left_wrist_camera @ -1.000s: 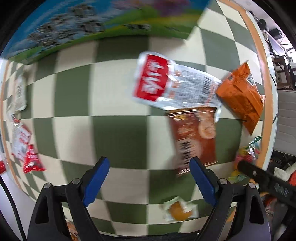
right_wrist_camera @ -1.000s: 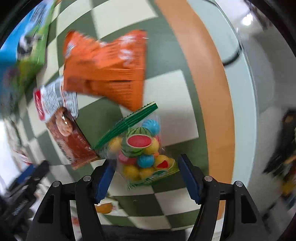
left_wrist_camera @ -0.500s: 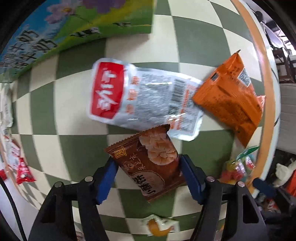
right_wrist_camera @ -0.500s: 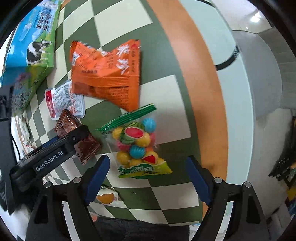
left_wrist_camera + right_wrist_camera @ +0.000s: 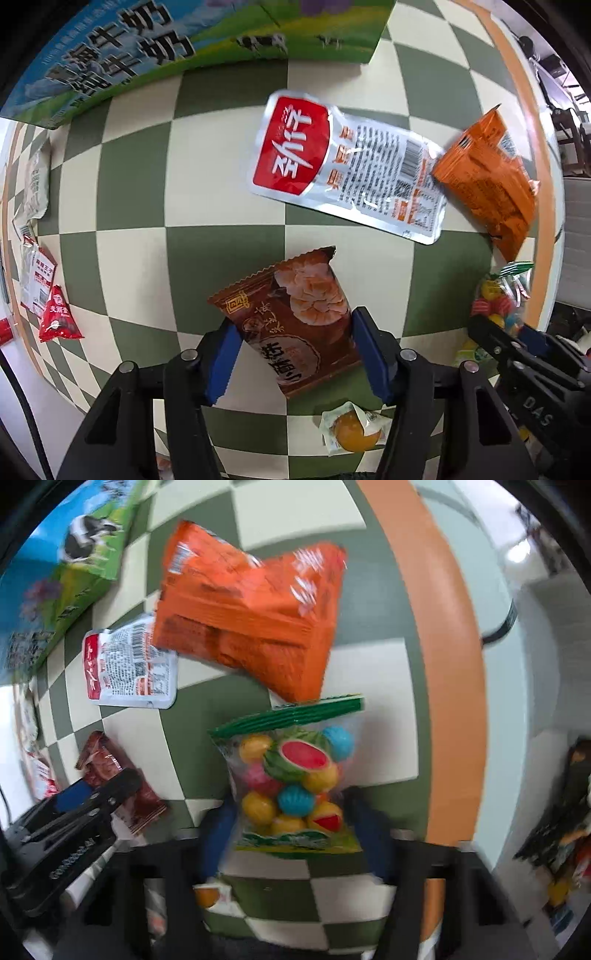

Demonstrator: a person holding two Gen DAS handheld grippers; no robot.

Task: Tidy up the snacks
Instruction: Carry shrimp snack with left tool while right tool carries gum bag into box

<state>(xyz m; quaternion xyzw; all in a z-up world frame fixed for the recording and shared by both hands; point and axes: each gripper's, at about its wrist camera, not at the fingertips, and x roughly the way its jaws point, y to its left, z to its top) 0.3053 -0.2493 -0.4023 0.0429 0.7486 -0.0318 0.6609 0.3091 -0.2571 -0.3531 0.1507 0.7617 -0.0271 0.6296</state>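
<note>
A brown pastry packet (image 5: 295,325) lies on the green-and-cream checkered table, between the blue pads of my left gripper (image 5: 293,354), which closely flank its lower half, touching or nearly so. It also shows in the right wrist view (image 5: 118,775). A clear bag of coloured candy balls (image 5: 295,782) with a green header lies between the pads of my right gripper (image 5: 295,830), jaws open around its lower half; that view is blurred. A silver-and-red pouch (image 5: 347,166) and an orange bag (image 5: 487,184) lie beyond.
A large blue-green milk carton box (image 5: 166,48) stands at the back. A small wrapped yellow cake (image 5: 354,432) lies near the front. Small red-and-white packets (image 5: 48,295) lie at the far left. The table's orange edge (image 5: 443,664) runs along the right.
Both grippers have moved down and forward over their packets. The left jaws have narrowed around the brown packet. The right jaws now straddle the candy bag, which sat ahead of them before.
</note>
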